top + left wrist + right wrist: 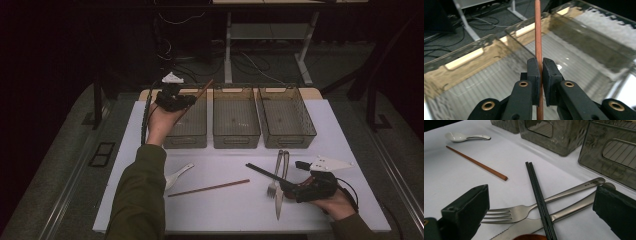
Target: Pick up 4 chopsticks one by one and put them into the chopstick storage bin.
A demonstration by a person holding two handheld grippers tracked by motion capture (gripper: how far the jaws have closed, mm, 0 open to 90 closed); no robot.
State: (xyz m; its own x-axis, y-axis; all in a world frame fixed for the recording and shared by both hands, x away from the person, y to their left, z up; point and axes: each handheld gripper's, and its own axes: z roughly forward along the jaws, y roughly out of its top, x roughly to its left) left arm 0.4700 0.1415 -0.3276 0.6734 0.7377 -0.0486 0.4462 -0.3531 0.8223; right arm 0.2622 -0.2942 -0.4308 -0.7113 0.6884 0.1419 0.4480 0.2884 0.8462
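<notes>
Jaws of left gripper point(540, 75) around chopstick point(538, 32)

The chopstick point(538, 37) in the left gripper point(541, 75) looks like smooth brown wood, w/ a dull finish. Gripper jaws are matt black plastic w/ brass-coloured rivets. The bins point(594, 47) are clear smoky plastic, ribbed on the floor. Fork point(524, 211) & knife point(564, 213) are shiny metal. The black chopsticks point(537, 195) look matt. The spoon point(461, 137) is glossy white. The table cover point(454, 175) is plain white, smooth & dull.
</notes>
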